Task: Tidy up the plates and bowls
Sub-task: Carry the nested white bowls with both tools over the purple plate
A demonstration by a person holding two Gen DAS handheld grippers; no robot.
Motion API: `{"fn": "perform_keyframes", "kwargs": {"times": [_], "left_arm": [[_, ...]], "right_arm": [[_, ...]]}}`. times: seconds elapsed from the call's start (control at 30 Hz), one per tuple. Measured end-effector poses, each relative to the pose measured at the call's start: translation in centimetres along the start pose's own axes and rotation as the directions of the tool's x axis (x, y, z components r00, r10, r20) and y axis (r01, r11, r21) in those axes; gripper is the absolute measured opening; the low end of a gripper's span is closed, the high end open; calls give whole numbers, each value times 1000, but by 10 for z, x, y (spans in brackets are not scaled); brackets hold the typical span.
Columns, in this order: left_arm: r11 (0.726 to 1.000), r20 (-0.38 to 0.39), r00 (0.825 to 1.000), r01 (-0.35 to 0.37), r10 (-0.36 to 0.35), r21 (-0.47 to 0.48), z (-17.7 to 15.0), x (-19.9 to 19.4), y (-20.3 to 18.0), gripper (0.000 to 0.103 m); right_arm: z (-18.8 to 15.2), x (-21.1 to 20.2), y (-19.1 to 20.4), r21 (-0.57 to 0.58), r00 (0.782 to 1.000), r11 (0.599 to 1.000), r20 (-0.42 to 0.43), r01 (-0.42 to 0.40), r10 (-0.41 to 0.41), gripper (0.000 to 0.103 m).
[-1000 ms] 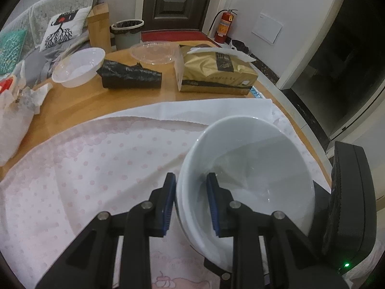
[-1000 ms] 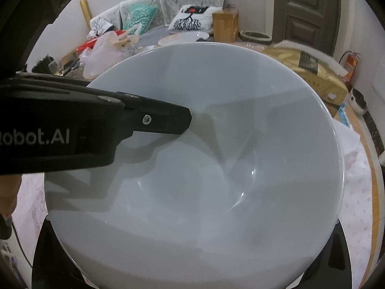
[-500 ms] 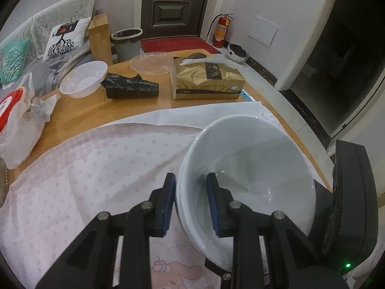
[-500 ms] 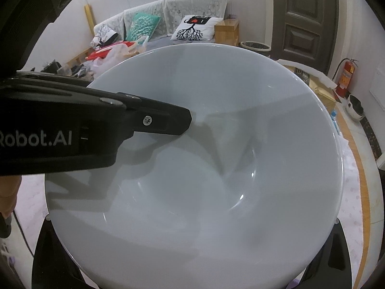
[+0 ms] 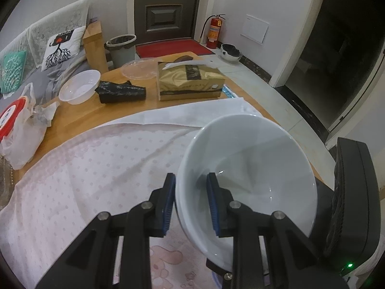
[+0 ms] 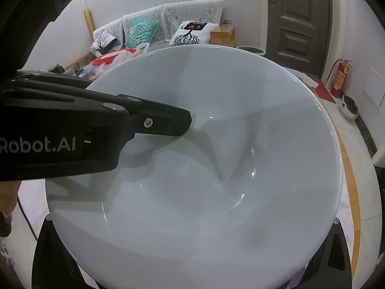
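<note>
My left gripper [image 5: 191,202] is shut on the near rim of a white ceramic bowl [image 5: 250,168], one blue pad outside the wall and one inside. It holds the bowl tilted above the pink dotted cloth [image 5: 84,173]. In the right wrist view the same bowl [image 6: 204,180] fills the frame and the left gripper's finger [image 6: 154,120] reaches in from the left. The right gripper's body [image 5: 351,202] stands just right of the bowl. Its fingers are hidden under the bowl, so I cannot tell how they stand.
On the wooden table [image 5: 79,113] behind the cloth are a white plastic bowl [image 5: 80,86], a black bag [image 5: 122,91], a clear lid [image 5: 139,68], a gold tissue box [image 5: 190,82] and a plastic bag with a red-lidded tub [image 5: 16,125] at left.
Both grippers and the bowl have risen and drawn back from the table. The table objects look smaller and farther. The left gripper's hold on the rim is unchanged.
</note>
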State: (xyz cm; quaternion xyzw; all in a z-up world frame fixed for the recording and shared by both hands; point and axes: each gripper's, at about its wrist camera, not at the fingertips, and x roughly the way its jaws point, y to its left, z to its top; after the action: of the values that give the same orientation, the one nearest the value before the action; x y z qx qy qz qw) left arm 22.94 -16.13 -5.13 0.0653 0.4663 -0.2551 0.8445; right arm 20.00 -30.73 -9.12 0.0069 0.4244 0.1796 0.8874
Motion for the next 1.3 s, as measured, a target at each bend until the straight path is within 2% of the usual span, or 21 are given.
{"fn": "perform_keyframes", "kwargs": {"times": [0.73, 1.3], "left_arm": [[998, -14, 999, 38, -37, 44, -24, -6, -65, 22], [996, -42, 997, 73, -70, 50, -46, 3, -93, 22]], "right_arm": [[-47, -50, -23, 50, 999, 998, -7, 39, -38, 100], [-81, -70, -35, 64, 997, 996, -43, 61, -59, 100]]}}
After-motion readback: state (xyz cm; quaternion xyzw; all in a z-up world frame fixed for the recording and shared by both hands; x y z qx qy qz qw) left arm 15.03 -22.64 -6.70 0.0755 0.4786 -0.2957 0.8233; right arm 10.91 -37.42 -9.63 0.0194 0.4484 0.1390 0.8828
